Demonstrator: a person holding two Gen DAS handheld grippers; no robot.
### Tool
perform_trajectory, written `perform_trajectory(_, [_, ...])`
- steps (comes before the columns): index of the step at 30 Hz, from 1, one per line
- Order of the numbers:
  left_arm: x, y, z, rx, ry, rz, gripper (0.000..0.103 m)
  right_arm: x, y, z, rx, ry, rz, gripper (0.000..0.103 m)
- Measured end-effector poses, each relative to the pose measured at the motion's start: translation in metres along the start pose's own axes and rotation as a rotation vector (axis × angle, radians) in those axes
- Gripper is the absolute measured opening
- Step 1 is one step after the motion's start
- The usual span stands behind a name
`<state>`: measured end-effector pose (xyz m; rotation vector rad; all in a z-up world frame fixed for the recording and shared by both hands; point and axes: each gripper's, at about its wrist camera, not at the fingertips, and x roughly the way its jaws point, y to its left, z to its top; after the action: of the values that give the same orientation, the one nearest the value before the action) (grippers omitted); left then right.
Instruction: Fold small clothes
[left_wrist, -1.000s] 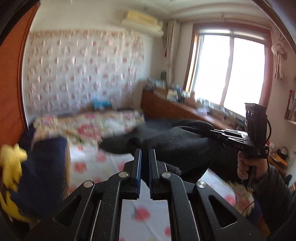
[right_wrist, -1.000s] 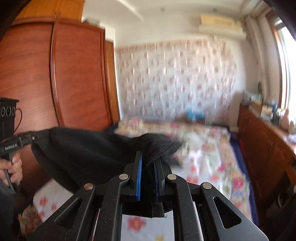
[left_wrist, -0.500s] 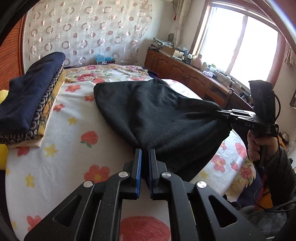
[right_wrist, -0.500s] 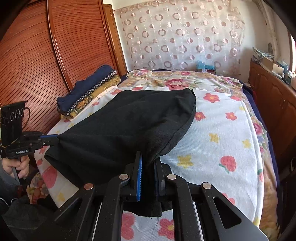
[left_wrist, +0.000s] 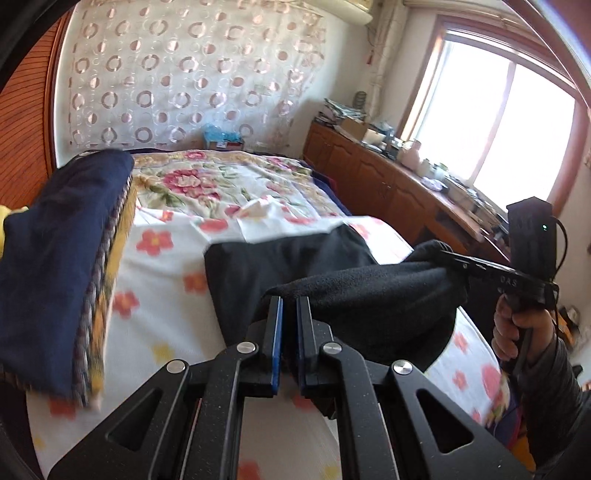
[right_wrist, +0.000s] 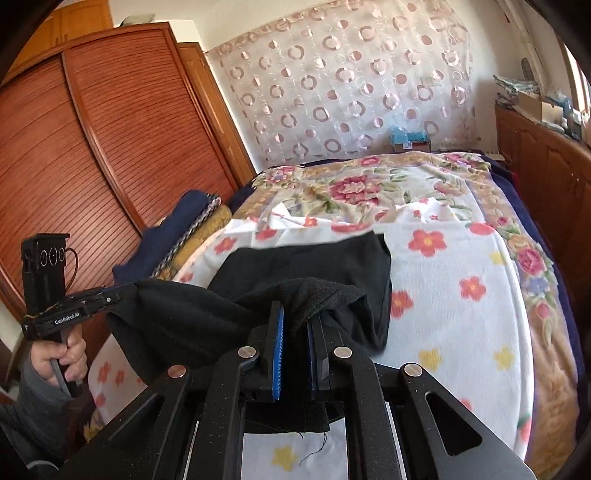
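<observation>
Both corners of the black fleece garment (right_wrist: 317, 266) are pinched: the left hand-held gripper (left_wrist: 289, 306) and the right hand-held gripper (right_wrist: 299, 321) are each clenched on its near edge, lifted above the flower-print bed sheet (right_wrist: 461, 295) while its far part lies flat. To fold well, I'd carry both corners forward level and land edge on edge. The fold line underneath is hidden; the stack of folded dark blue and yellow cloths (left_wrist: 66, 266) is blurred.

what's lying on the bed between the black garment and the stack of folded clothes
Only bare flowered sheet separates the black garment from the folded stack, seen in the left wrist view.
</observation>
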<state>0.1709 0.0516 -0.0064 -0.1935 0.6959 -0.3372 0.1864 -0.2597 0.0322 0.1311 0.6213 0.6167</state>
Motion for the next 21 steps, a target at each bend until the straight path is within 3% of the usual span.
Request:
perform_trajectory(5, [0.042, 0.023, 0.029, -0.022, 0.029, 0.034, 0.007, 0.048, -0.014, 0.030, -0.018, 0.022, -0.032, 0.013])
perform_trajectory(11, [0.085, 0.046, 0.038, -0.051, 0.079, 0.072, 0.007, 0.088, -0.019, 0.057, -0.081, 0.035, -0.071, 0.023])
perform_trajectory(17, [0.102, 0.057, 0.039, -0.076, 0.087, 0.111, 0.008, 0.094, -0.018, 0.065, -0.136, 0.051, -0.062, 0.030])
perform_trajectory(21, [0.099, 0.061, 0.041, -0.083, 0.076, 0.098, 0.008, 0.091, -0.019, 0.067, -0.136, 0.097, -0.052, 0.036])
